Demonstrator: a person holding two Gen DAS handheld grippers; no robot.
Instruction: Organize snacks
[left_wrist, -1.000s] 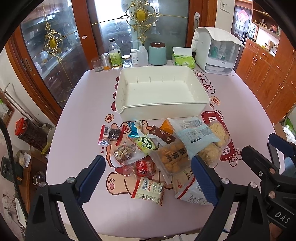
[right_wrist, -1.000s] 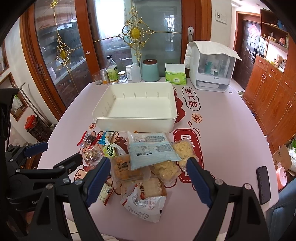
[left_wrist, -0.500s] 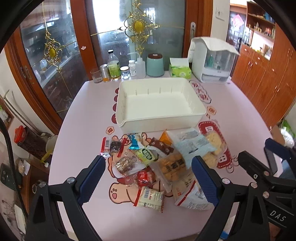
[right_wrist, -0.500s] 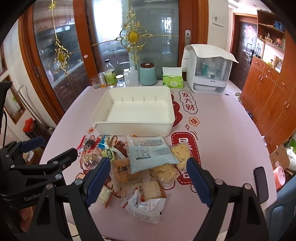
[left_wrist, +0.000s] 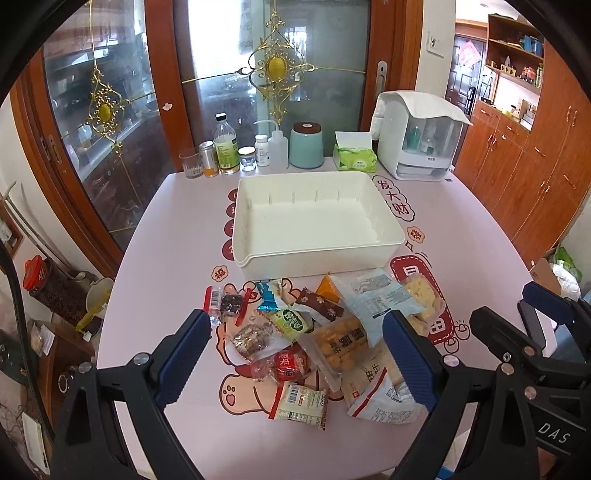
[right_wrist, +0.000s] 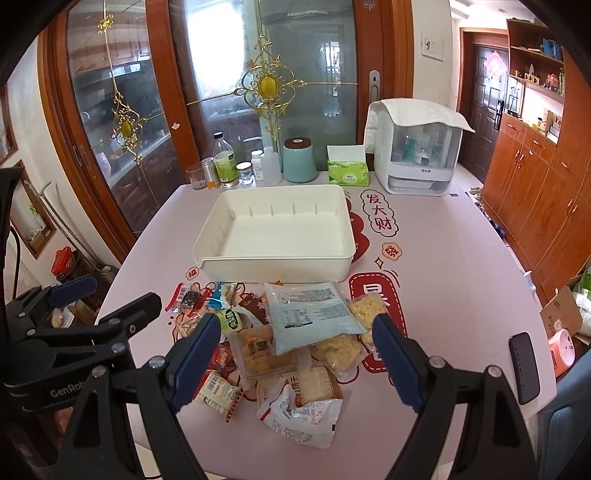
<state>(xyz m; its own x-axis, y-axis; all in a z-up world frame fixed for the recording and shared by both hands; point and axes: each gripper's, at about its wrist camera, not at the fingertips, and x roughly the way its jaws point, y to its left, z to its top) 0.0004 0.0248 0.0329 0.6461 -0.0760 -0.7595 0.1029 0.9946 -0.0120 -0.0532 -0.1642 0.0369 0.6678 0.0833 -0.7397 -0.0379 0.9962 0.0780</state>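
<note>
While both wrist cameras look down over the pale pink printed tablecloth (left_wrist: 177, 221), the heap of packaged snacks (left_wrist: 317, 332) lies at 6 o'clock of the empty white rectangular plastic bin (left_wrist: 314, 221), near its front wall but not inside it. At 9 o'clock of the heap, a small red-and-white barcoded packet (left_wrist: 213, 299) lies flat. Toward the centre, a green-labelled pouch (left_wrist: 293, 320) overlaps a clear tray of golden fried pieces (left_wrist: 341, 341); a small red wrapped sweet (left_wrist: 290, 365) sits at 6 o'clock of the pouch, partly under clear film. A pale blue flat bag (left_wrist: 380, 299) covers much of the packs beneath it, whose print cannot be read. At 3 o'clock, a clear pack of yellow crackers (left_wrist: 423, 295) is partly hidden behind the blue finger pad.

The left gripper (left_wrist: 295, 354) hangs above the heap with its jaws wide apart, nothing between them. The right gripper (right_wrist: 295, 350) likewise hangs over the heap, jaws spread and empty; its lower body is cut off by the frame edge. A black phone (right_wrist: 524, 367) lies at 3 o'clock near the table edge. Bottles and jars (left_wrist: 236, 151) at 12 o'clock are too small to identify their contents.
</note>
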